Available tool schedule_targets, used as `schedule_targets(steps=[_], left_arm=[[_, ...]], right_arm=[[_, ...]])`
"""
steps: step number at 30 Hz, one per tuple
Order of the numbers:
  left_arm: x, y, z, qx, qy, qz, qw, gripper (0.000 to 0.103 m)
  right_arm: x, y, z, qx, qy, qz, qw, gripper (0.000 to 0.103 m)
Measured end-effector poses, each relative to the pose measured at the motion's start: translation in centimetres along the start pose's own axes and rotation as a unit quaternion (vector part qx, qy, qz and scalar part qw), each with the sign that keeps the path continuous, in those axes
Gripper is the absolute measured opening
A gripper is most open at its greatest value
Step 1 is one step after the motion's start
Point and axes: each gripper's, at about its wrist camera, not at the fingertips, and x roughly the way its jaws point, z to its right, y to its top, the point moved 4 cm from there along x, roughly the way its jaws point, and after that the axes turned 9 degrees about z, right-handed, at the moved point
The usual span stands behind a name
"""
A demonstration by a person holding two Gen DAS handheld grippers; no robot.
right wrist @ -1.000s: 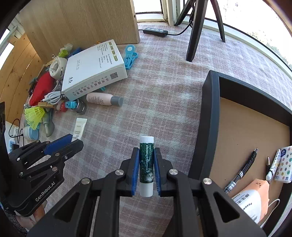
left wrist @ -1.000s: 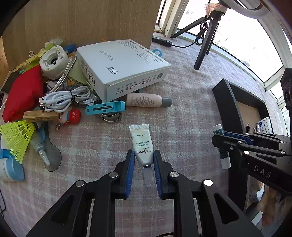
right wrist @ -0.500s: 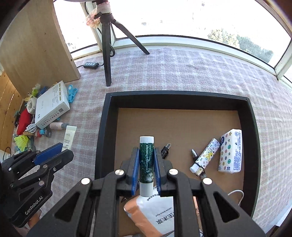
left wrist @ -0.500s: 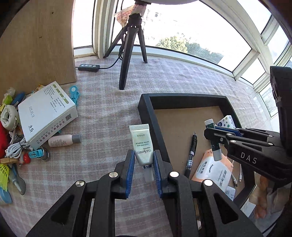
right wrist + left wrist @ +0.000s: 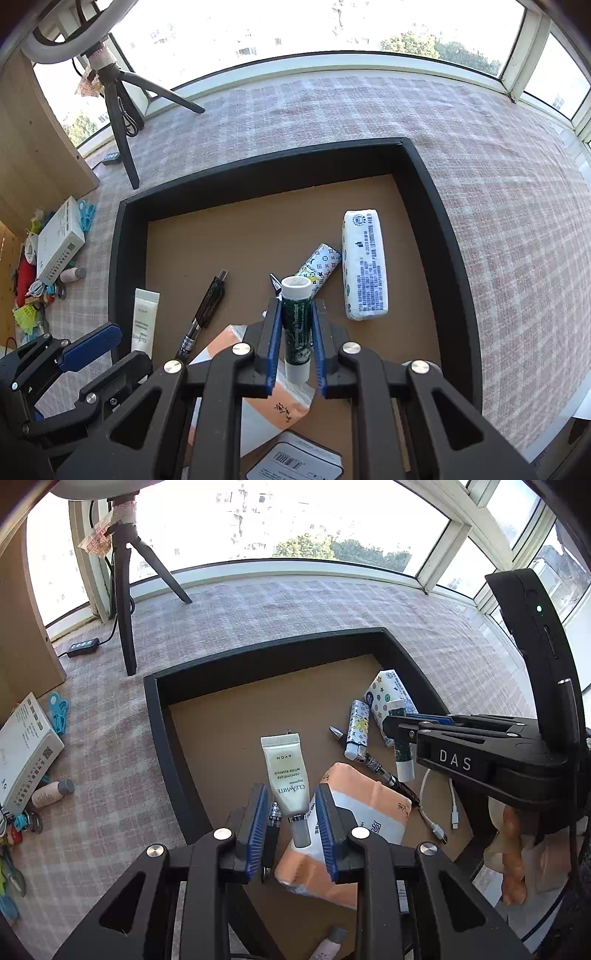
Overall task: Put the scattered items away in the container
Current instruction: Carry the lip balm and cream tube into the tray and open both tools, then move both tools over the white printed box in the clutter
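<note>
Two grippers hang over your black tray [image 5: 439, 206], each with a tube between its blue pads.

Your left gripper [image 5: 291, 825] has its jaws opening: the pads stand clear of the white cream tube [image 5: 286, 775] on both sides, with gaps showing, and the tube tilts between them with its crimped end pointing away and its grey cap toward you. Beneath it lies an orange and white tissue pack [image 5: 354, 812] on the brown floor of the tray.

Your right gripper [image 5: 295, 341] is also easing its jaws open, only slightly. The green lip balm stick [image 5: 295, 328] stands upright between the pads, close against both of them; whether they press on it or have just let go, you cannot tell from this angle. It hangs above the near middle of the tray.

Already inside the tray lie a black pen [image 5: 205, 310], a patterned lighter [image 5: 319, 267], a white tissue pack with blue print [image 5: 364, 264] and a white cable [image 5: 430, 812].

Out on the checked cloth [image 5: 517, 206] to your left, well apart from the tray, the other scattered items remain: a white box [image 5: 22, 753], a small beige bottle [image 5: 50, 794], blue clips [image 5: 59, 712] and a yellow shuttlecock [image 5: 26, 317]. A black tripod [image 5: 123, 602] stands near the window.
</note>
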Motion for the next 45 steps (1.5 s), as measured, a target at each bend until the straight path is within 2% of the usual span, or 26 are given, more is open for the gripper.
schedule_targets(steps=[2,4,7,9,11,17,24,29,32,37,45], left_arm=[[-0.4,0.0,-0.2,0.0,0.009,0.011,0.9999,0.042],[-0.7,0.1,-0.7,-0.001,0.012,0.013,0.9998,0.042],[-1.1,0.3,-1.9,-0.013,0.02,0.018,0.9996,0.042],[-1.3,0.3,-2.9,-0.021,0.025,0.02,0.9993,0.042],[-1.5,0.2,-4.1,-0.03,0.036,0.021,0.9987,0.042],[-2.0,-0.7,-8.5,-0.07,0.062,0.016,0.9955,0.042],[-4.5,-2.0,-15.9,-0.129,0.103,0.037,0.9856,0.043],[-6.7,-2.9,-21.7,-0.182,0.135,0.057,0.9722,0.043],[-7.6,-3.2,-24.4,-0.204,0.15,0.064,0.9653,0.043],[-8.7,-3.5,-27.7,-0.226,0.17,0.073,0.9563,0.043],[-7.9,-3.1,-30.2,-0.257,0.16,0.07,0.9505,0.043]], right_arm=[[0.0,0.0,0.1,0.011,0.01,-0.001,1.0,0.029],[-0.1,-0.1,-0.1,0.01,0.008,0.002,1.0,0.035],[-0.2,0.1,-0.7,0.002,0.005,0.007,1.0,0.035],[-0.3,0.2,-1.2,-0.003,0.009,0.009,1.0,0.04],[-0.5,0.2,-1.9,-0.013,0.017,0.014,1.0,0.05],[-1.1,0.6,-6.0,-0.075,0.034,0.035,0.996,0.056],[-1.0,1.1,-13.1,-0.134,0.081,0.047,0.987,0.057],[-0.2,2.2,-18.0,-0.146,0.118,0.05,0.981,0.057],[0.5,2.9,-20.8,-0.163,0.123,0.051,0.978,0.057],[1.8,3.5,-24.8,-0.183,0.143,0.042,0.972,0.057],[4.5,4.6,-29.8,-0.179,0.189,0.01,0.966,0.057]])
